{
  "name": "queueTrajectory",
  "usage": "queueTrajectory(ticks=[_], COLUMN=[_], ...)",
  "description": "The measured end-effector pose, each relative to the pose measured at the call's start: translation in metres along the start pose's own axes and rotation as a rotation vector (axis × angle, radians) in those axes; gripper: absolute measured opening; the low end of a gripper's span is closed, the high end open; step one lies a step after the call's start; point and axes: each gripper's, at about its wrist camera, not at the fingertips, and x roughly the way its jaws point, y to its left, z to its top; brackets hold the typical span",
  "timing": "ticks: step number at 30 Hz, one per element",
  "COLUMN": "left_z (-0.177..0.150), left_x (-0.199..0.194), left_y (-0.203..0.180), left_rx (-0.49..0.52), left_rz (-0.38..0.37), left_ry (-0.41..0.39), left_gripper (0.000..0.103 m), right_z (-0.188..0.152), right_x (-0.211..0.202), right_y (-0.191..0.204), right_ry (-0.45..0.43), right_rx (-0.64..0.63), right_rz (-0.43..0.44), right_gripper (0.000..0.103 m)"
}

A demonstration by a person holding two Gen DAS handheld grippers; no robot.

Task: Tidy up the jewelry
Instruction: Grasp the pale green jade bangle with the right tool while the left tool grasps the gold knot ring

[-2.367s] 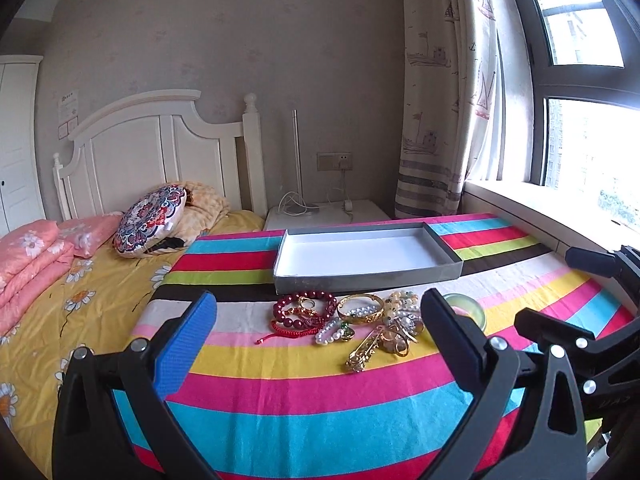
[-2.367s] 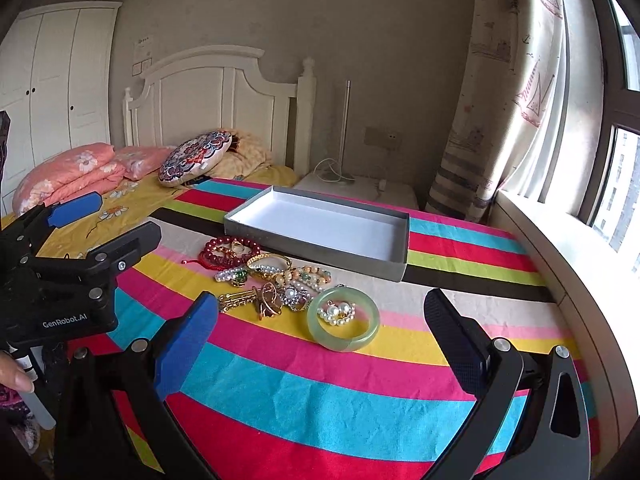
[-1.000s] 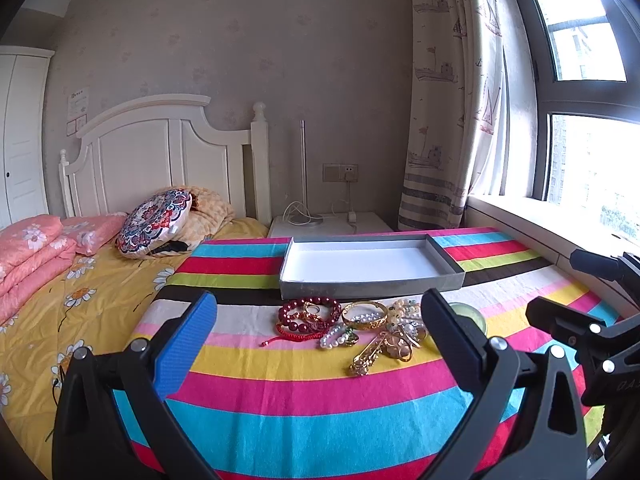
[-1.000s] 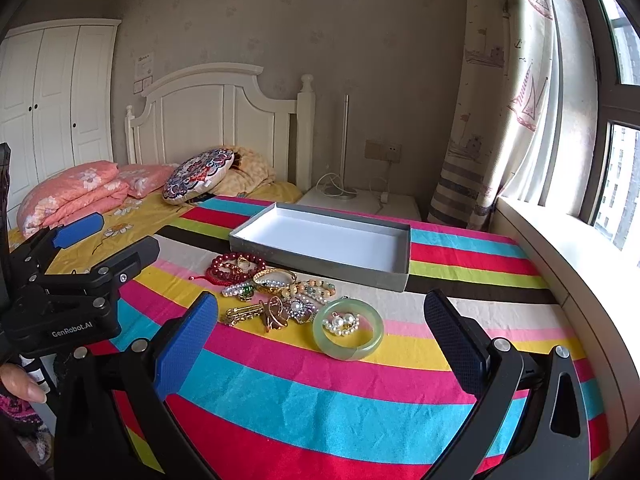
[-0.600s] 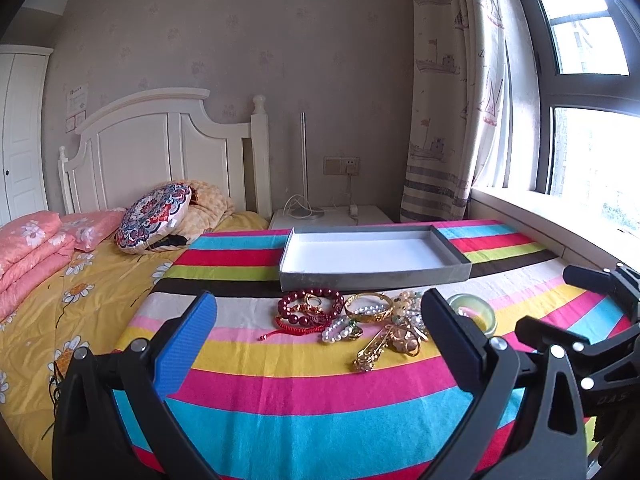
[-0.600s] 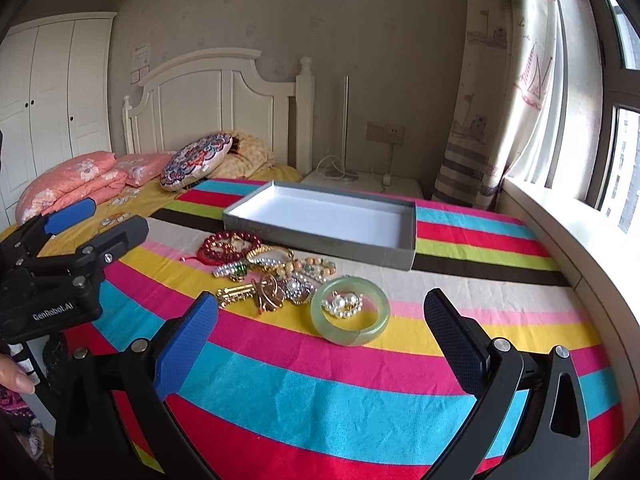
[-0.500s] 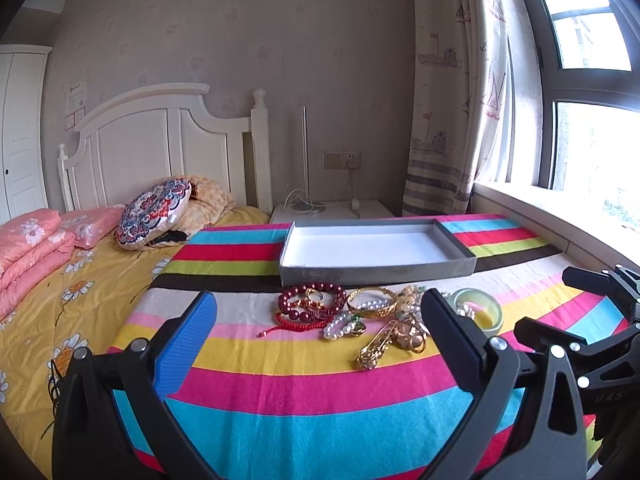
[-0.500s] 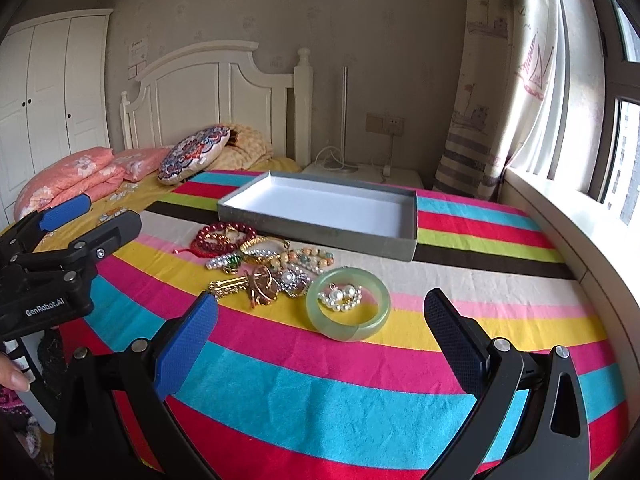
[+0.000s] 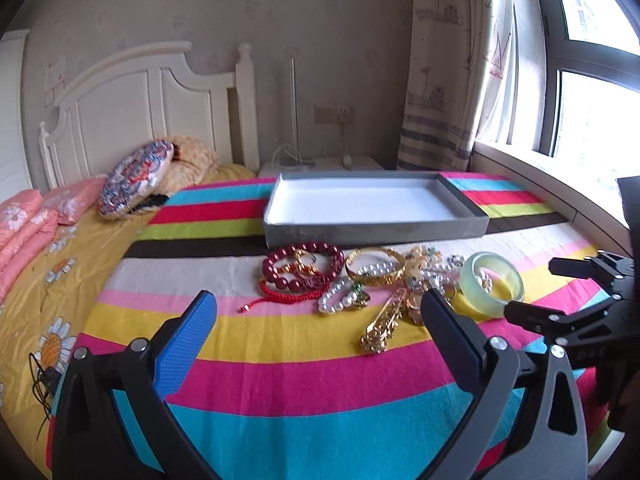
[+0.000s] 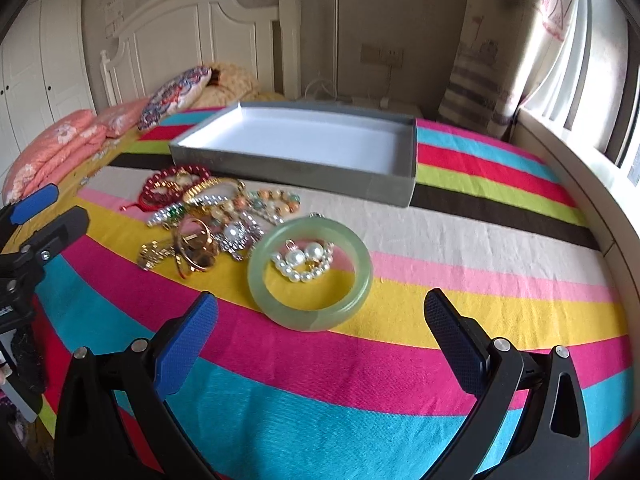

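A heap of jewelry lies on the striped cloth: a dark red bead bracelet (image 9: 303, 266), a gold bangle (image 9: 374, 272), a gold brooch (image 9: 382, 328) and a pale green jade bangle (image 10: 310, 274) with a pearl piece (image 10: 304, 266) inside it. An empty grey box (image 10: 308, 148) with a white floor stands behind the heap; it also shows in the left wrist view (image 9: 372, 208). My left gripper (image 9: 320, 344) is open and empty, short of the heap. My right gripper (image 10: 320, 344) is open and empty, just short of the jade bangle.
The striped cloth (image 10: 360, 360) covers a surface beside a bed with a yellow sheet (image 9: 52, 288), pink pillows (image 9: 20, 232) and a patterned cushion (image 9: 136, 178). A window ledge (image 10: 580, 176) and a curtain (image 9: 452, 64) are on the right. A white nightstand (image 9: 320, 164) stands behind the box.
Both grippers have moved forward and down toward the jewelry. The jade bangle is now much nearer my right gripper. Nothing has been taken hold of.
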Motion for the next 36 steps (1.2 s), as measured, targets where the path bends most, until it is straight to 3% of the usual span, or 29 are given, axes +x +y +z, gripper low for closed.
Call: queueTrajectory(ticks=[7,13,17,22,25,30,36], left_z=[-0.006,-0.009,-0.008,-0.002,0.005,0.012,0.012], left_x=[0.018,0.026,0.029,0.037,0.044,0.053,0.07], left_y=[0.003,-0.012,-0.021,-0.033,-0.048,-0.073,-0.085], left_rx=[-0.01,0.032,0.052,0.038,0.109,0.259,0.374], left_rz=[-0.078,-0.122,-0.15,-0.21,-0.203,-0.219,-0.257], left_ry=[0.123,0.158,0.178,0.197,0.189,0.176,0.207], left_gripper=[0.101,0.101,0.101,0.101,0.093,0.09,0.067], right_z=[0.008,0.018,0.019,0.021,0.02,0.019,0.019], right_x=[0.026,0.043,0.046,0.041,0.031,0.026,0.025], right_y=[-0.001,-0.005,-0.004,-0.013,-0.029,-0.038,-0.041], right_ry=[0.09,0.137,0.123,0.089,0.034,0.006,-0.004], right_rx=[-0.035,-0.045,-0.058,-0.01,0.064,0.106,0.132], right_rz=[-0.004,0.012,0.06,0.072,0.096,0.116,0.125], right_gripper=[0.099,0.098,0.077,0.076,0.077,0.077,0.077])
